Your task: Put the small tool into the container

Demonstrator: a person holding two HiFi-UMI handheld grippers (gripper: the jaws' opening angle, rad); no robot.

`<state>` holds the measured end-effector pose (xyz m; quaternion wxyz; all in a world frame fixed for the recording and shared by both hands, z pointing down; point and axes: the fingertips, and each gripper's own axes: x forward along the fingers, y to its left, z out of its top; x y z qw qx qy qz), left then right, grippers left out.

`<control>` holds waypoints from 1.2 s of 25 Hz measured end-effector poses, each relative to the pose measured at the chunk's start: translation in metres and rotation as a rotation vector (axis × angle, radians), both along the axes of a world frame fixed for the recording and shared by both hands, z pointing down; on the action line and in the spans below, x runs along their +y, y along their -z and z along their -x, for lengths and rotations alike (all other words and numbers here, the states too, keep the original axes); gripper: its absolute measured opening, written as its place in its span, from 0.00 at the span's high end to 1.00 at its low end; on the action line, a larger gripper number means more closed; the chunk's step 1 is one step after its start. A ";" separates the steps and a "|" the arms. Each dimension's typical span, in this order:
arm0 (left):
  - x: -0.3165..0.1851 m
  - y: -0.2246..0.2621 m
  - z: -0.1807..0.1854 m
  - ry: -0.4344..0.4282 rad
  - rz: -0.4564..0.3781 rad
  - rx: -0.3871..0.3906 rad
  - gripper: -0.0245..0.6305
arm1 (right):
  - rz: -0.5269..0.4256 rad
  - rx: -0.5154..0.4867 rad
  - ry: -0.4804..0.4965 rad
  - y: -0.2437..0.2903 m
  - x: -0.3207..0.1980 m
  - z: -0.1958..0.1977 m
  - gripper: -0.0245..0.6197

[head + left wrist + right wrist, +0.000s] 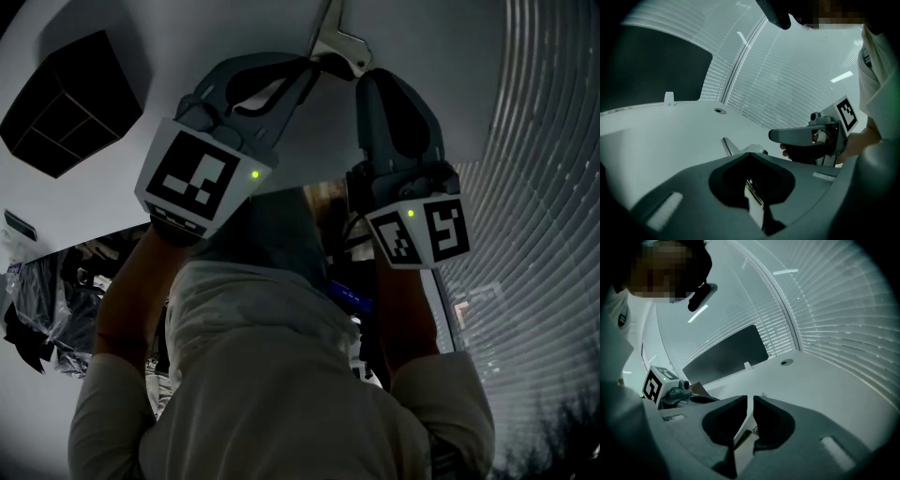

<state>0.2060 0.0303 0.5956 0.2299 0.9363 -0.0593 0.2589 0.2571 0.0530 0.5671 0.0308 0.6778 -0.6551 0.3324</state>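
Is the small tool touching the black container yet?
Apart. The head view shows the metal tool at top centre, by the gripper tips, and the black container far to its left, with bare white table between them.

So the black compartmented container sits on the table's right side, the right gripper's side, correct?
No, the side is wrong. The black compartmented container sits on the table's left side, the left gripper's side, as the head view shows.

Black container (pixel 67 105), white table (pixel 187 37), silver tool (pixel 339 42), white striped blinds (pixel 544 141)
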 end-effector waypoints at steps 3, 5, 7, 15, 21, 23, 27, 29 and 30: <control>0.000 -0.008 -0.002 -0.019 0.000 -0.018 0.96 | 0.018 -0.062 -0.022 -0.012 -0.001 -0.004 0.88; -0.001 -0.016 -0.001 -0.008 0.001 -0.025 0.96 | 0.033 -0.106 -0.033 -0.019 -0.002 -0.006 0.87; -0.002 -0.021 0.000 0.000 0.009 -0.030 0.96 | 0.048 -0.160 -0.046 -0.026 -0.002 -0.006 0.85; -0.003 -0.037 0.001 0.014 0.028 -0.055 0.96 | 0.076 -0.341 -0.090 -0.051 -0.003 -0.006 0.80; -0.006 -0.036 -0.004 0.013 0.016 -0.050 0.96 | 0.067 -0.421 -0.072 -0.054 -0.011 0.002 0.80; -0.006 -0.035 -0.008 0.016 0.019 -0.046 0.96 | 0.073 -0.432 -0.070 -0.055 -0.012 0.002 0.80; -0.007 -0.030 -0.009 0.007 0.019 -0.034 0.96 | 0.083 -0.477 -0.074 -0.054 -0.013 0.004 0.86; -0.007 -0.031 -0.007 0.003 0.019 -0.038 0.96 | 0.069 -0.507 -0.072 -0.053 -0.015 0.006 0.90; -0.006 -0.033 -0.005 0.004 0.020 -0.043 0.96 | 0.063 -0.524 -0.073 -0.054 -0.015 0.007 0.90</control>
